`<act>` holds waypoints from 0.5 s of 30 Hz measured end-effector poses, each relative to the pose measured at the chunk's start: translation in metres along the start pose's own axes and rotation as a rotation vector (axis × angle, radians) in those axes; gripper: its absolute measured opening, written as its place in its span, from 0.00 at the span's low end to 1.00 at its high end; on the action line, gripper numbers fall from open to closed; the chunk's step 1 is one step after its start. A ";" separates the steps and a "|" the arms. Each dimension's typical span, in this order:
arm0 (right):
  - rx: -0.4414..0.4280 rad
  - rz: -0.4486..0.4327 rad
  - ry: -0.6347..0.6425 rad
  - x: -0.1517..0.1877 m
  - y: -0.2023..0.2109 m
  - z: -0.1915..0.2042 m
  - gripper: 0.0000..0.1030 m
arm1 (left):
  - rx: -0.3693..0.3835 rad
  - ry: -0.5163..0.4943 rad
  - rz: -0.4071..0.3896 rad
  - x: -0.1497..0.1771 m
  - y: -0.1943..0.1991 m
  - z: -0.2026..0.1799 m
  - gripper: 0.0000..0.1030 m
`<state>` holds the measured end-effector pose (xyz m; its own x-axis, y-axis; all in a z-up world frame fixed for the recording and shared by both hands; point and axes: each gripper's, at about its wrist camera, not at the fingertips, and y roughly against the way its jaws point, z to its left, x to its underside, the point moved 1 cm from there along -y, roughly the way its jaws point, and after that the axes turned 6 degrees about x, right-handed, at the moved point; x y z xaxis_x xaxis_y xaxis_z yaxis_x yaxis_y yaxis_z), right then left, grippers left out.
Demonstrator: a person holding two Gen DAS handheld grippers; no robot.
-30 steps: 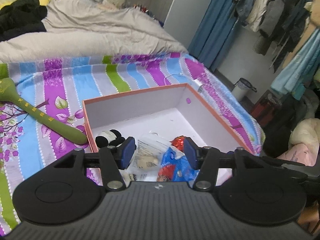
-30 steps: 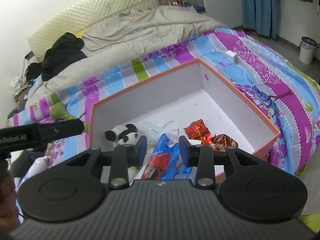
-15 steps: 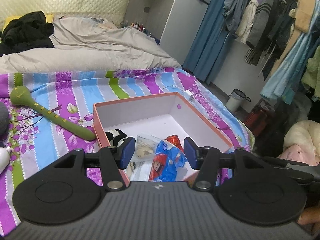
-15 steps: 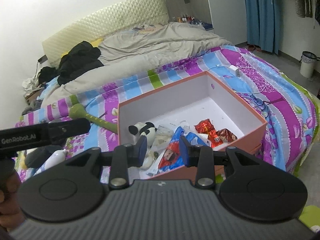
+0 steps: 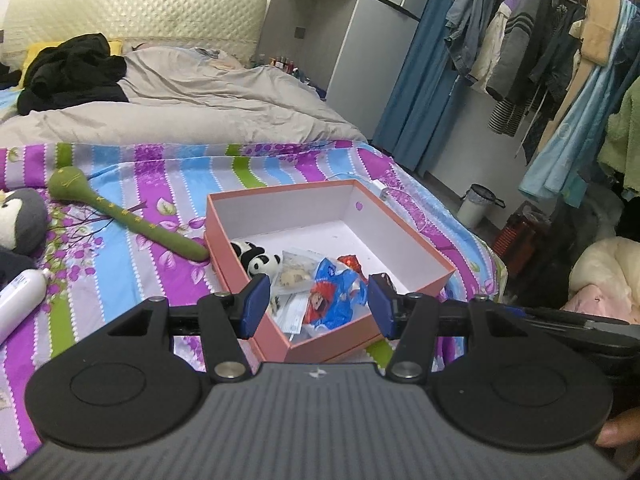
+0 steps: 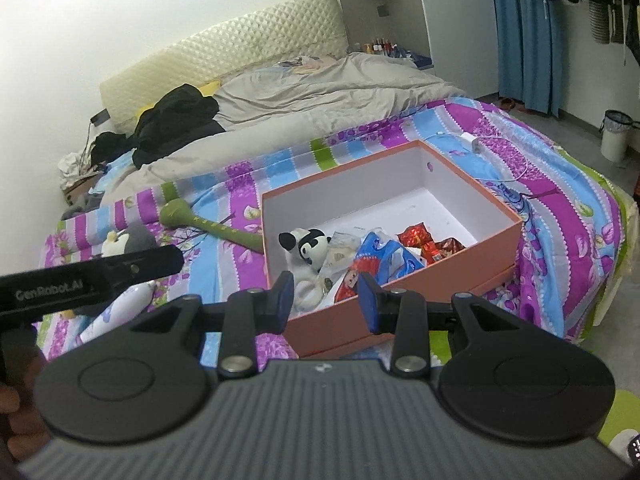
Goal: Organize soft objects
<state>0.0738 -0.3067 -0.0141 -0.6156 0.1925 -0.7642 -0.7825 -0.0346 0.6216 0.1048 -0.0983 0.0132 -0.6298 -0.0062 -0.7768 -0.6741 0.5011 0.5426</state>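
An orange box (image 5: 280, 191) (image 6: 496, 240) lies open on the striped bedspread. Inside it are a panda plush (image 5: 258, 260) (image 6: 308, 242), a blue snack bag (image 5: 334, 296) (image 6: 380, 256), red foil packets (image 6: 424, 240) and a clear pouch. A green plush stick (image 5: 124, 216) (image 6: 212, 226) rests left of the box, and a grey penguin plush (image 5: 22, 220) (image 6: 128, 240) lies further left. My left gripper (image 5: 319, 306) hovers open before the box's near corner, holding nothing. My right gripper (image 6: 325, 300) is open too, its narrower gap empty.
A white bottle (image 5: 18, 302) lies at the bed's left edge. A grey duvet (image 5: 180, 108) and black clothes (image 5: 72, 68) cover the far bed. A white charger (image 6: 474, 142) with its cable lies behind the box. Hanging clothes (image 5: 532, 40) and a bin (image 5: 478, 204) stand right.
Both grippers have pulled back and upward from the box, which now looks smaller and farther. The penguin plush and white bottle have come into view. Neither jaw gap has changed.
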 end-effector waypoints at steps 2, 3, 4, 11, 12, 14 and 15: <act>-0.001 -0.004 0.007 0.004 0.006 0.001 0.38 | -0.013 -0.003 -0.002 0.005 0.007 -0.002 0.58; -0.002 -0.003 0.007 0.006 0.008 0.001 0.38 | -0.018 -0.005 -0.003 0.007 0.010 -0.003 0.58; -0.003 -0.003 0.007 0.008 0.010 0.000 0.38 | -0.023 -0.007 -0.004 0.009 0.014 -0.004 0.58; 0.025 -0.001 -0.008 0.017 0.019 -0.015 0.38 | -0.059 -0.013 -0.018 0.024 0.037 -0.008 0.58; 0.032 0.000 -0.004 0.018 0.019 -0.015 0.38 | -0.060 -0.009 -0.021 0.026 0.040 -0.009 0.58; 0.039 0.001 -0.001 0.019 0.020 -0.015 0.38 | -0.056 -0.009 -0.022 0.028 0.041 -0.011 0.58; 0.039 0.000 0.000 0.019 0.021 -0.015 0.38 | -0.055 -0.012 -0.020 0.029 0.042 -0.013 0.58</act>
<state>0.0445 -0.3187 -0.0183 -0.6158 0.1929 -0.7640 -0.7781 0.0039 0.6281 0.0536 -0.0885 0.0175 -0.6119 -0.0050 -0.7909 -0.7067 0.4527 0.5438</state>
